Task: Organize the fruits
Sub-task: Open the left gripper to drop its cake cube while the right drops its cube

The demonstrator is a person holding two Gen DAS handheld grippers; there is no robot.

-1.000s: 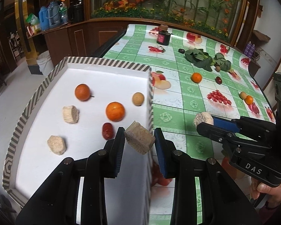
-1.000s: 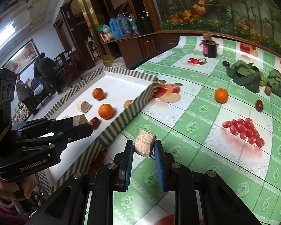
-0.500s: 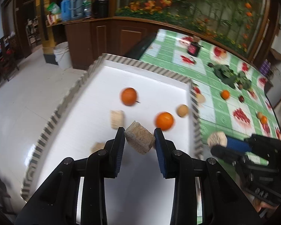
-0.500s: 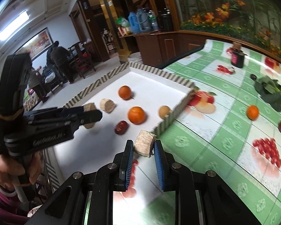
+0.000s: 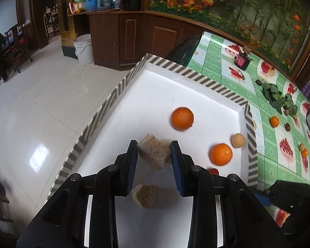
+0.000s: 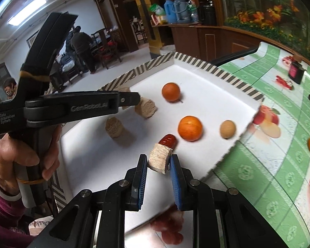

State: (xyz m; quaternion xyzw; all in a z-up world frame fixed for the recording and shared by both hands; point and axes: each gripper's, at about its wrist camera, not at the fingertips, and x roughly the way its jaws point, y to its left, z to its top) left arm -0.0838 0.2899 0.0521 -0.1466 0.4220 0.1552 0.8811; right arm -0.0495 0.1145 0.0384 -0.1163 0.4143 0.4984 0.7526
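Observation:
A white tray (image 5: 167, 86) with a striped rim holds two oranges (image 5: 182, 118), a beige round fruit (image 5: 237, 140), a red date (image 6: 168, 140) and tan sugarcane chunks (image 5: 146, 195). My left gripper (image 5: 154, 155) is shut on a tan chunk (image 5: 154, 154) above the tray's left part. My right gripper (image 6: 158, 164) is shut on another tan chunk (image 6: 159, 160) above the tray's near edge. The left gripper also shows in the right wrist view (image 6: 132, 99), over two chunks (image 6: 145, 109).
The green checked tablecloth (image 5: 266, 111) carries an orange (image 5: 274, 121), a dark date (image 5: 287, 126), leafy greens (image 5: 277, 97) and a dark jar (image 5: 242, 59). Floor and a white bucket (image 5: 83, 48) lie left of the tray.
Both grippers have moved left over the tray, each with its chunk. The left one has gone further toward the tray's left side.

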